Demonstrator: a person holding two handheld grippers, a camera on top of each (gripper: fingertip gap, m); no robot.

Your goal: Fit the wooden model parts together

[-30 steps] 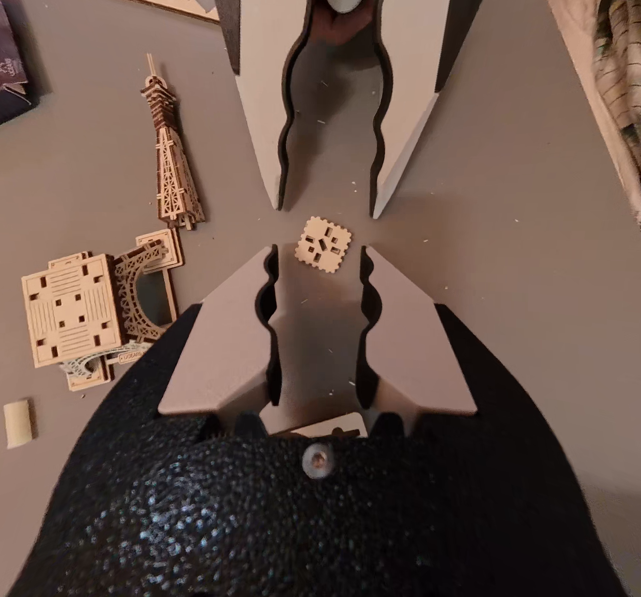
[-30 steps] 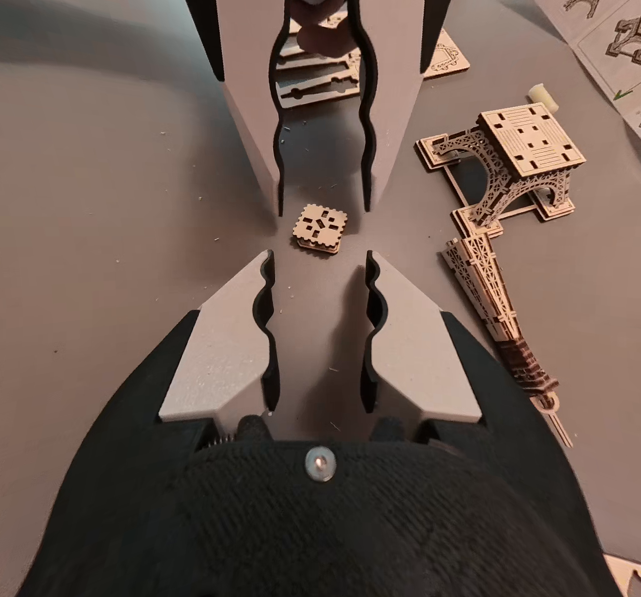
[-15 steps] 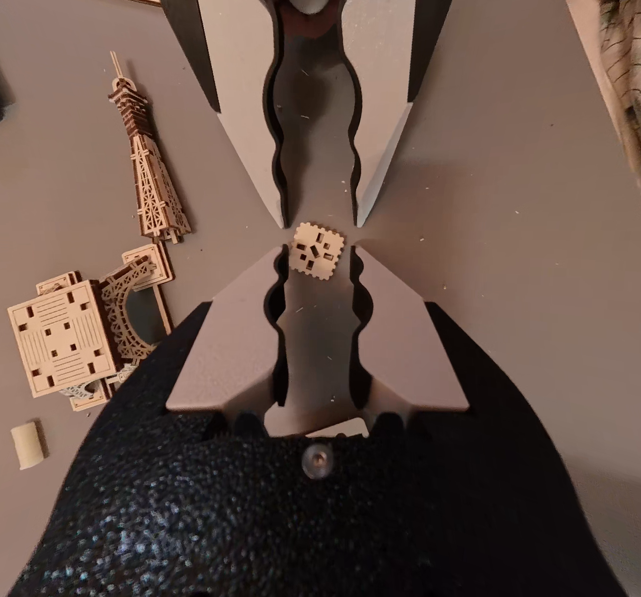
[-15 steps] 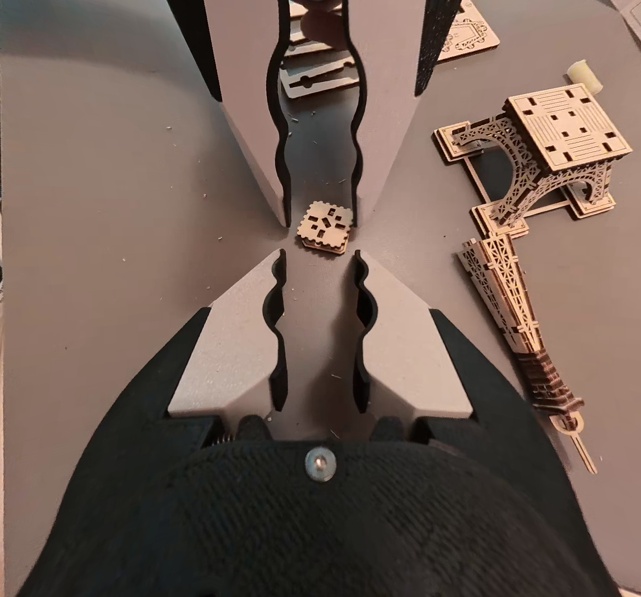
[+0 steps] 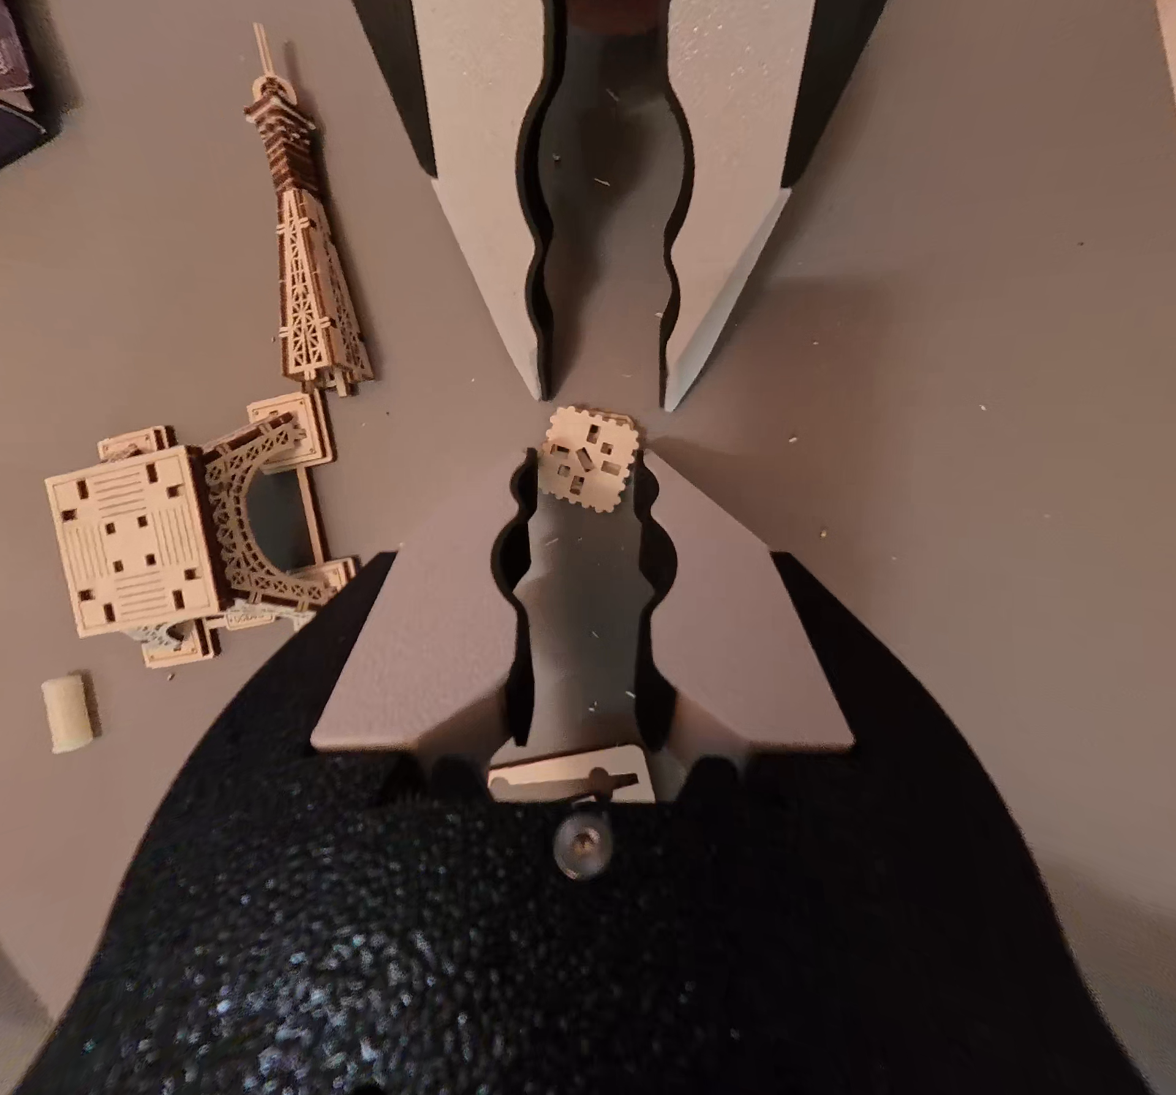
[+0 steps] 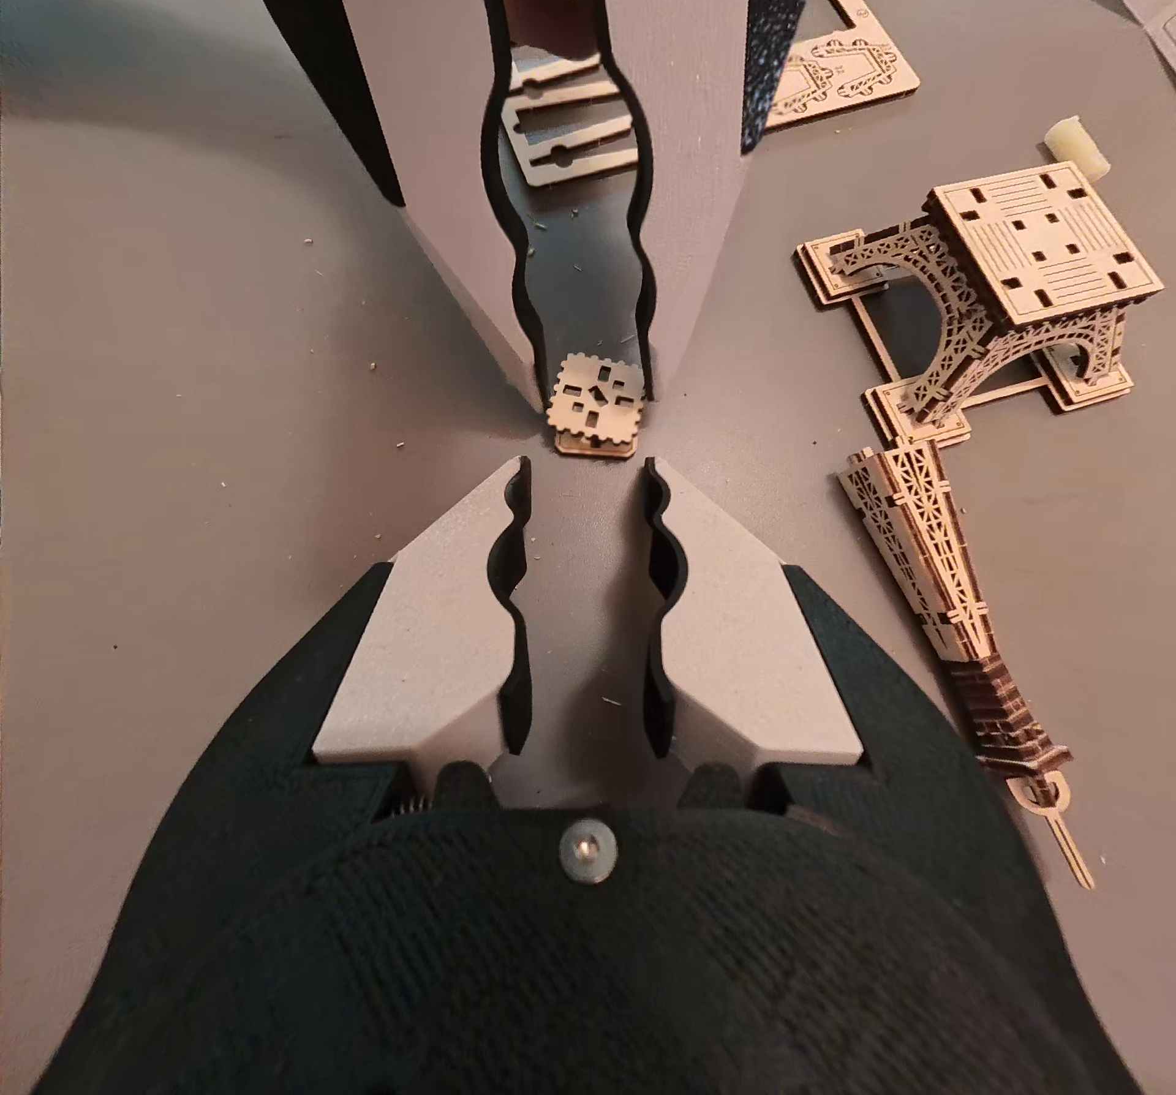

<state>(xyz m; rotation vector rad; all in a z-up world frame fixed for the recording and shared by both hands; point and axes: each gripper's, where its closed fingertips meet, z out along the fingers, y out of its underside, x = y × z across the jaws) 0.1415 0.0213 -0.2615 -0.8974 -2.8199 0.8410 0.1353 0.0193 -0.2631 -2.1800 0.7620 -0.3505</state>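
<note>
Lying apart on the surface [image 5: 954, 555], tower base [image 6: 1018, 282] and spire [image 6: 916, 562] remain unjoined; left claw [image 5: 585, 466] pinches the small square plate [image 5: 588, 459], right claw [image 6: 585, 466] spread.

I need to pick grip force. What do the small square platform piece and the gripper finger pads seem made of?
Small square platform piece: thin pale plywood, unfinished, likely laser-cut; dark-edged slots, notched rim. Finger pads of the left gripper: black wavy strips, probably rubber or foam; matte on grey, seemingly printed plastic fingers.
</note>
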